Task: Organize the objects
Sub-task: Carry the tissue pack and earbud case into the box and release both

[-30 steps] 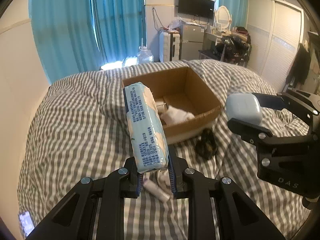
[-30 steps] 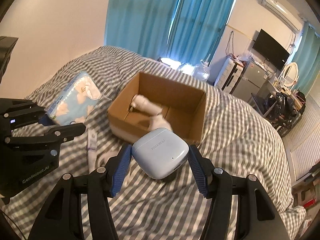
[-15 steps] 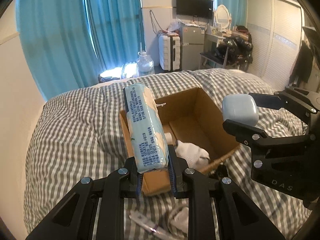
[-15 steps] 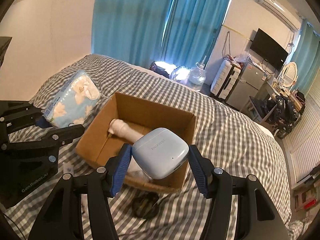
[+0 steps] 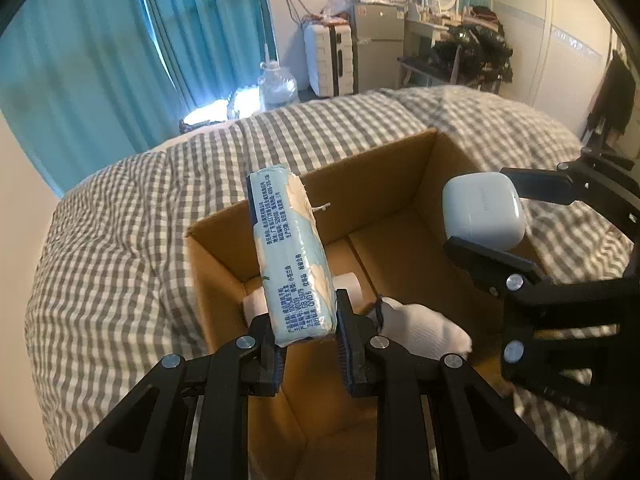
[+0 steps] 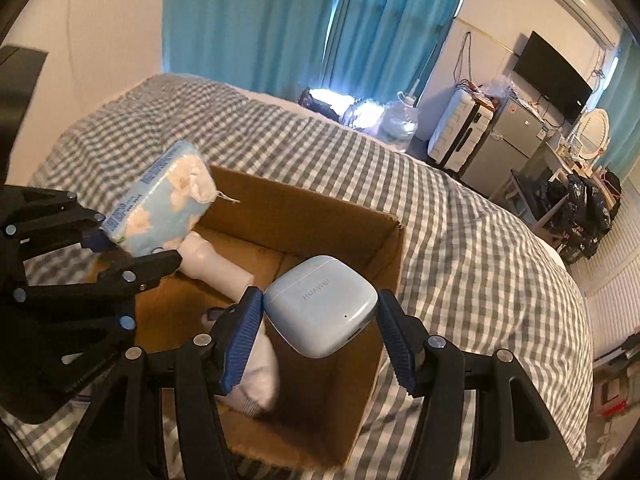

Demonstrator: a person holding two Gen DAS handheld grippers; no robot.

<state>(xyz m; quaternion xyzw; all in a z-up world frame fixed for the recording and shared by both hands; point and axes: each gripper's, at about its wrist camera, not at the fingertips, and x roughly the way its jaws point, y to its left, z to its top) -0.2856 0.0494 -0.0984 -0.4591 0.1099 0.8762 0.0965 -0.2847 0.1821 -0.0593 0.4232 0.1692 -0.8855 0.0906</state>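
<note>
An open cardboard box [image 5: 404, 172] [image 6: 304, 208] sits on the checked bed. My left gripper [image 5: 308, 344] is shut on a pale blue tissue pack [image 5: 288, 248] [image 6: 160, 208] and holds it over the box's left side. My right gripper [image 6: 320, 320] is shut on a white earbud case [image 6: 320, 304] [image 5: 482, 210] and holds it over the box's right side. Inside the box lie a cream tube-shaped bottle [image 6: 216, 260] and a white sock [image 5: 424, 332] [image 6: 260, 380].
The grey checked bed cover [image 5: 120, 240] [image 6: 460, 232] spreads around the box. Beyond the bed stand blue curtains [image 6: 280, 20], a water jug [image 5: 276, 84], a white suitcase [image 5: 328, 60] and a small fridge [image 5: 376, 44].
Both grippers have moved forward with their loads and now hang over the open box, which looms larger and closer in both views. Both grips are unchanged.
</note>
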